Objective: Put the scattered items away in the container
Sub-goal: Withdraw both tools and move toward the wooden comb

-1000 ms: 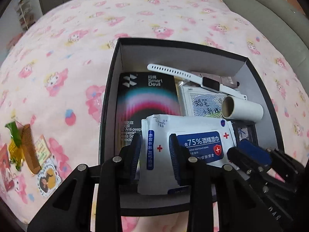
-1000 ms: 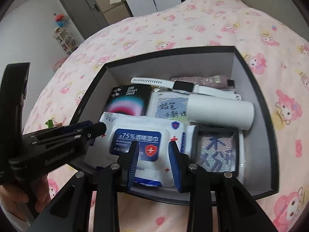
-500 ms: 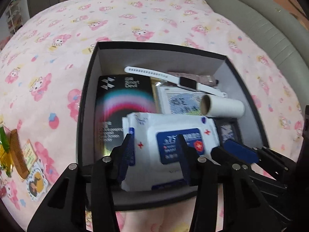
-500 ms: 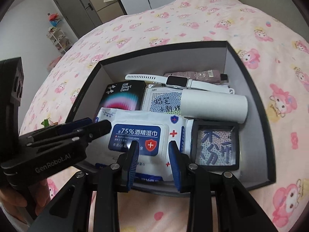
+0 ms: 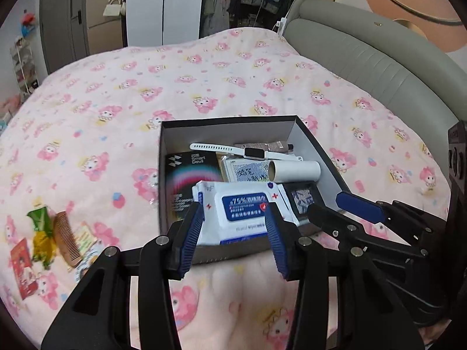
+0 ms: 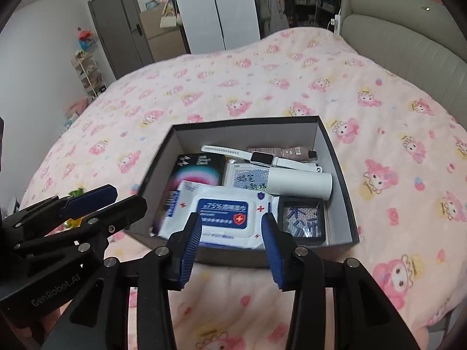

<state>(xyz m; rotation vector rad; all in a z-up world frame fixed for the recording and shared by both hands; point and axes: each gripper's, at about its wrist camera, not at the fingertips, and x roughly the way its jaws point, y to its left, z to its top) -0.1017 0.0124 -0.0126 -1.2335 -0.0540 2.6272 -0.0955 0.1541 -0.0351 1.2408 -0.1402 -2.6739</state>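
The wipes pack (image 5: 243, 208) lies inside the black box (image 5: 321, 151) at its near end, beside the watch (image 5: 254, 152) and paper tube (image 5: 294, 170). Both the left gripper (image 5: 235, 234) and the right gripper (image 6: 230, 239) hang above the near rim, jaws spread wide, holding nothing. A comb (image 5: 67, 239) lies on the pink blanket (image 5: 204, 81), well left of the box

Box (image 6: 335, 157) crowded (wipes pack (image 6: 221, 213) topmost); bedspread (image 6: 262, 87) beyond open.

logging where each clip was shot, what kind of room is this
Most likely a bedroom in a home. The black box sits on a bed with a pink cartoon-print blanket, a padded grey headboard runs along one side, and clothes hang in an open wardrobe at the back.
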